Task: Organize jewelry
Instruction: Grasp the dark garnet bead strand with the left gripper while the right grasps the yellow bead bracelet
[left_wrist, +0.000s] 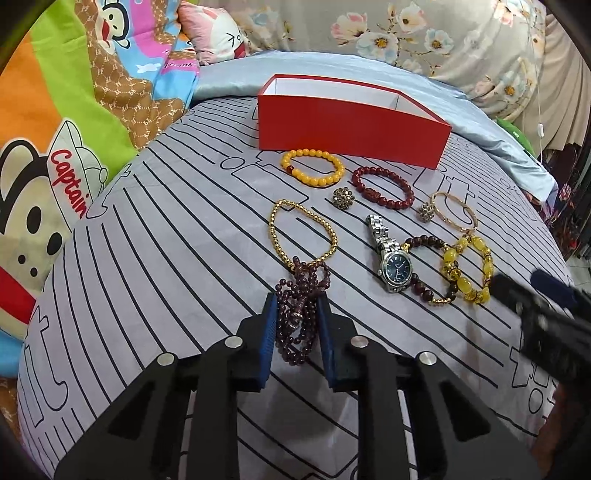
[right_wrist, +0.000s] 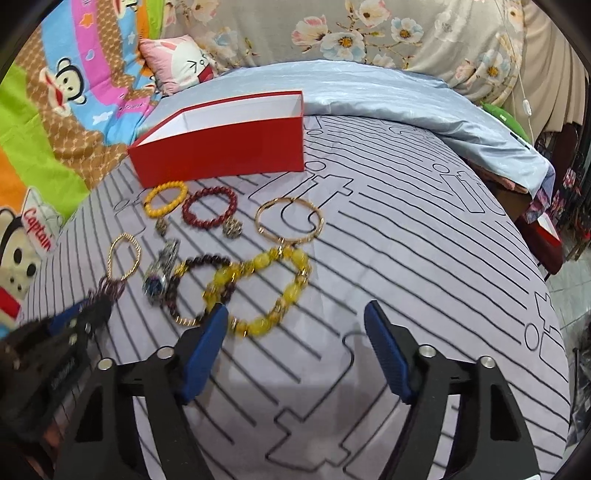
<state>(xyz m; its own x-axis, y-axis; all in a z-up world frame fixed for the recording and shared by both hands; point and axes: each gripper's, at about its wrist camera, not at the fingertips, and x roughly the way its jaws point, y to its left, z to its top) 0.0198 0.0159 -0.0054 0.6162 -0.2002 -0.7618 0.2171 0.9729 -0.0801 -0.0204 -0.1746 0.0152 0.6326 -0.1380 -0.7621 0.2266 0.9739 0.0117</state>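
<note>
The left gripper (left_wrist: 297, 310) pointed steeply down at the bed, its two blue pads (left_wrist: 270, 332) drawn in close on either side of a bunched purple bead strand (left_wrist: 301, 314). The beads filled the narrow gap and appeared clamped, with the strand's far end lying on the fabric, touching a gold bead bracelet (left_wrist: 304, 230).

The right gripper (right_wrist: 295, 321) also tilted downward, with its fingers (right_wrist: 205, 343) spread wide and nothing between them. Its left finger tip sat just beside the near edge of a yellow chunky bead bracelet (right_wrist: 258, 288), which overlapped a dark brown bead bracelet (right_wrist: 201, 264).

Farther left lay a silver wristwatch (left_wrist: 391, 258). Beyond it sat a dark red bead bracelet (left_wrist: 382, 186), an orange-yellow bead bracelet (left_wrist: 312, 168), two small flower-shaped ornaments (left_wrist: 341, 194) and a thin gold bangle (right_wrist: 290, 219).

An open red box (left_wrist: 351, 129) with a white interior stood at the far side, just beyond the bracelets.

Everything rested on a grey bedsheet (left_wrist: 166, 258) with black line patterns. A pale blue satin cover (right_wrist: 369, 92), a floral quilt (right_wrist: 406, 33) and a bright cartoon-monkey blanket (left_wrist: 55, 129) lay around the far and left edges.
</note>
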